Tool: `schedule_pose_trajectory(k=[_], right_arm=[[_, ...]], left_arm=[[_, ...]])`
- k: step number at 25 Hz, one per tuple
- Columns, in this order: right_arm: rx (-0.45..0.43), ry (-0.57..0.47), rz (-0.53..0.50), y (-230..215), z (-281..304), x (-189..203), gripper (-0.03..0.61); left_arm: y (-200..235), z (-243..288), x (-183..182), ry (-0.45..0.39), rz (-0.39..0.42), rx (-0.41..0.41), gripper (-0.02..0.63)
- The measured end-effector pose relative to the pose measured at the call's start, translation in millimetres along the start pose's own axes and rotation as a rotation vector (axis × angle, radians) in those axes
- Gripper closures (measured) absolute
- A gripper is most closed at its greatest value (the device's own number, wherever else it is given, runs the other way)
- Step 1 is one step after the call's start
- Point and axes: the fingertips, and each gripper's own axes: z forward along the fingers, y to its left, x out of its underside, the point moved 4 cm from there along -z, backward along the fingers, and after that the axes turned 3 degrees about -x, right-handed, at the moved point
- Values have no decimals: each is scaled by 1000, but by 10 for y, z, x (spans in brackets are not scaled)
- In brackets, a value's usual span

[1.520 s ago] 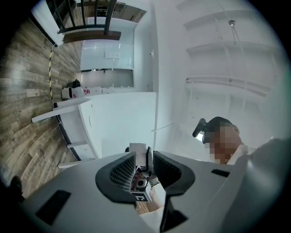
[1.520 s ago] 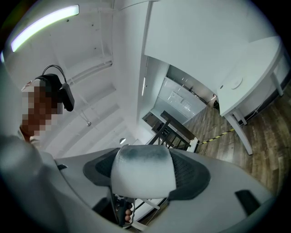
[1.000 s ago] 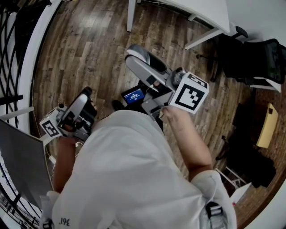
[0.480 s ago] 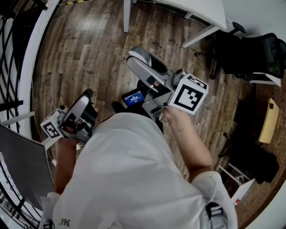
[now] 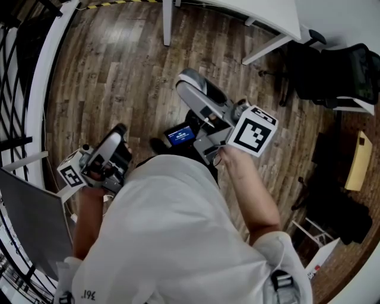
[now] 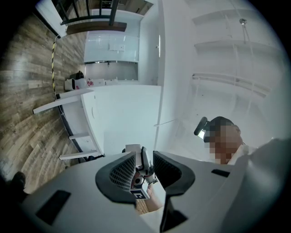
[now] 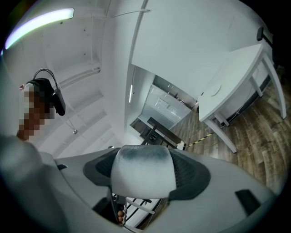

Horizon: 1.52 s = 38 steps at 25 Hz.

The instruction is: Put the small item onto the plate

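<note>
My right gripper (image 5: pixel 191 80) is held out over the wooden floor at waist height. Its jaws are shut on a small pale grey-white item (image 7: pixel 143 173), which fills the space between the dark pads (image 7: pixel 191 175) in the right gripper view. My left gripper (image 5: pixel 119 132) sits lower at the left, close to the person's body. In the left gripper view its jaws (image 6: pixel 144 168) stand slightly apart with nothing between them, and the other gripper's marker cube (image 6: pixel 140 194) shows through the gap. No plate appears in any view.
A white table (image 5: pixel 237 12) stands at the top of the head view. A black chair (image 5: pixel 338 71) is at the right, and a white curved rail (image 5: pixel 41 77) runs down the left. A grey panel (image 5: pixel 27 219) is at lower left.
Both grippers have drifted a little to the right and down in the head view. Their jaws look the same as before.
</note>
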Motion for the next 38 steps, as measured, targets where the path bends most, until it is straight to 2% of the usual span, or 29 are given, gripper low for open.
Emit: schedule_pose_trajectory(k=[8, 20, 24, 34, 38], right_arm=[[23, -26, -6, -344, -47, -393, 255], [65, -64, 43, -1209, -477, -1398, 255], [78, -78, 53, -1481, -683, -1719, 255], [98, -97, 80, -1898, -840, -2080, 255], [114, -99, 91, -2004, -710, -2147, 255]], left_arm=[[201, 446, -92, 30, -1, -18, 497], [705, 1861, -38, 133, -31, -26, 497], [811, 2329, 36, 145, -34, -16, 497], [1041, 2893, 8, 179, -45, -44, 497], [1155, 3007, -140, 173, -78, -19, 497]])
